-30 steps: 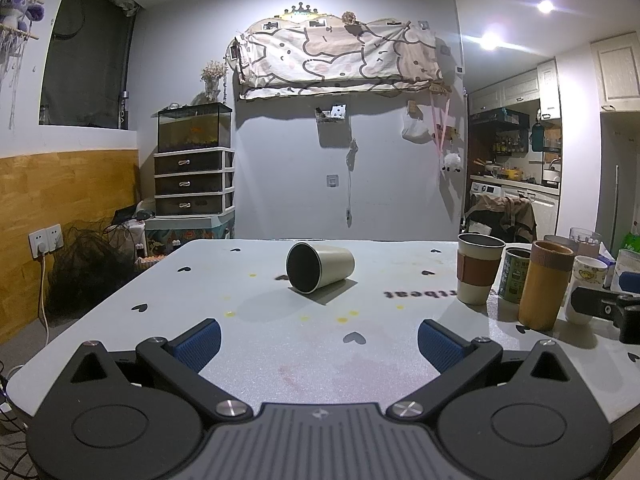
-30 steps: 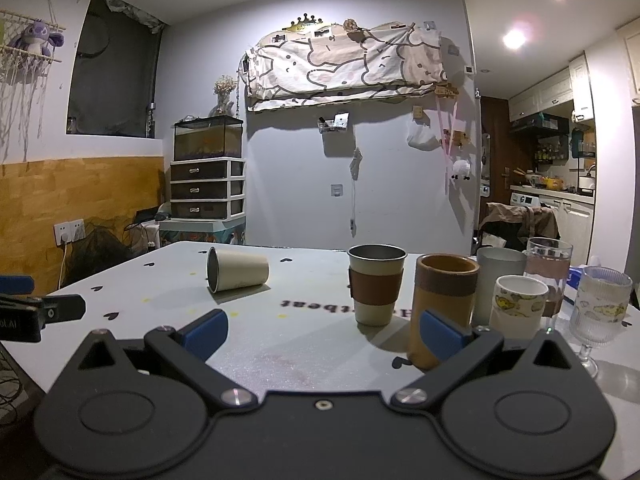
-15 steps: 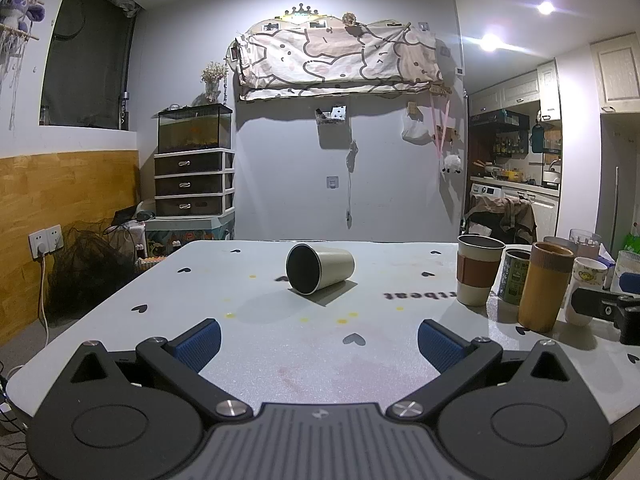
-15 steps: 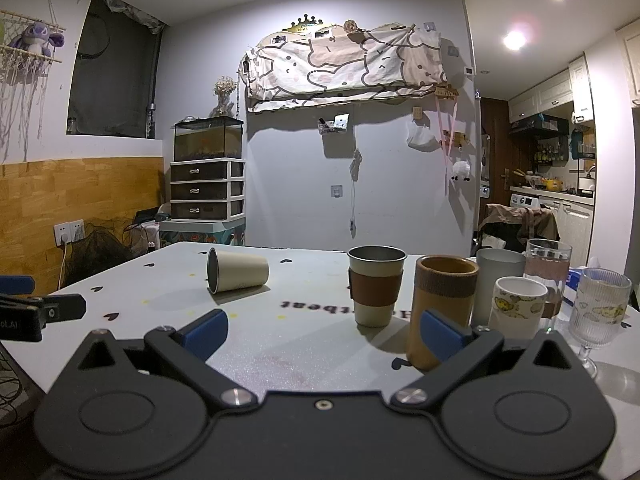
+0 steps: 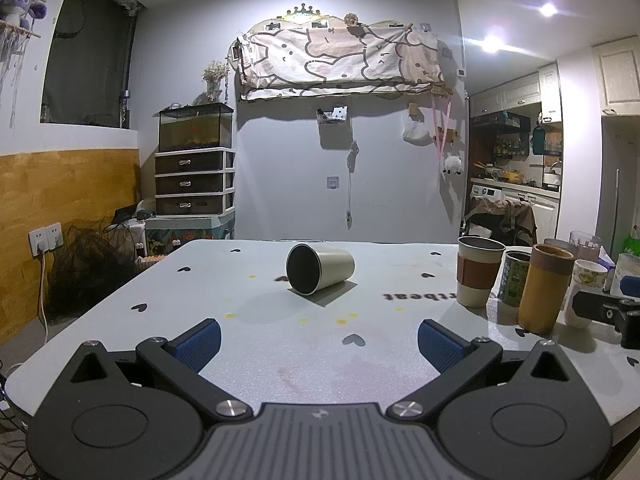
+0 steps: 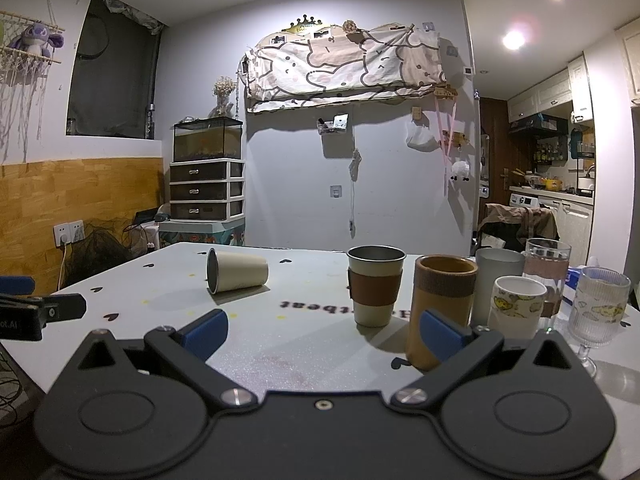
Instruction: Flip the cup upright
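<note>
A pale metal cup [image 5: 320, 269] lies on its side on the white table [image 5: 248, 320], its dark mouth turned toward the left gripper. It also shows in the right wrist view [image 6: 237, 271], left of centre. My left gripper [image 5: 319, 345] is open and empty, low over the near table edge, well short of the cup. My right gripper [image 6: 323, 334] is open and empty, to the right of the cup and near the standing cups.
Several upright cups stand at the right: a cup with a brown sleeve [image 6: 375, 290], a tan bamboo cup [image 6: 442, 305], a small printed cup [image 6: 518, 305], a frosted tumbler [image 6: 496, 274], a ribbed glass goblet [image 6: 598, 314]. A green tin [image 5: 514, 283] stands behind them.
</note>
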`<state>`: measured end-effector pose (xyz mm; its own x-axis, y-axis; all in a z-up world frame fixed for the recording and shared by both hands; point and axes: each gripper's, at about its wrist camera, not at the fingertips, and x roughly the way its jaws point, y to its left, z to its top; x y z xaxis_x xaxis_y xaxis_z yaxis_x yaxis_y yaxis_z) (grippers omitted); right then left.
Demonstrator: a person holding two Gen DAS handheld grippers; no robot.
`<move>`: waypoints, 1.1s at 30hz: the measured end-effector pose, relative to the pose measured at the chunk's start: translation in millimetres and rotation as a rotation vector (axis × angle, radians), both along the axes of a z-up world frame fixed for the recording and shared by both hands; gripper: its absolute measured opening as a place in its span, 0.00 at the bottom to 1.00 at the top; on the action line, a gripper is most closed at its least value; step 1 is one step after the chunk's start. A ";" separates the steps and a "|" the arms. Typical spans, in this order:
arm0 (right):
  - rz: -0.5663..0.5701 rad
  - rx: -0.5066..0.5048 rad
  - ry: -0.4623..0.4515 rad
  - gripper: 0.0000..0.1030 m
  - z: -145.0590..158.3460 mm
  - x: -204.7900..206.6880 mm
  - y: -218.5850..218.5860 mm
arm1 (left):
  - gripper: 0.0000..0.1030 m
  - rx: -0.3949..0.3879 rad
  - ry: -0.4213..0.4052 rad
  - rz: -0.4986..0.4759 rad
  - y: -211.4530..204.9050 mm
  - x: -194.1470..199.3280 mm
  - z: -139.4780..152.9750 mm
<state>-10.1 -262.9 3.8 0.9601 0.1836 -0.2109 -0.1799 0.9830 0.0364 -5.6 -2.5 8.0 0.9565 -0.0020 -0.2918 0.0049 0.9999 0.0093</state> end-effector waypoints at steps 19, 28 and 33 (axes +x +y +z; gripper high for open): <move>-0.023 0.018 -0.015 1.00 -11.5 -3.4 -12.2 | 1.00 -0.229 0.003 0.140 -23.7 106.1 21.0; -0.074 0.029 0.031 1.00 -31.2 8.7 -35.8 | 1.00 -0.061 -0.086 0.208 -48.8 219.0 33.9; -0.098 0.024 0.058 1.00 -42.1 17.0 -47.8 | 1.00 0.181 -0.023 -0.029 -47.1 292.3 36.2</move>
<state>6.9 -310.7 -38.3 0.9601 0.0950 -0.2631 -0.0800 0.9945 0.0674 286.6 -49.6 44.1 0.9632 0.0212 -0.2680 0.0312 0.9814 0.1896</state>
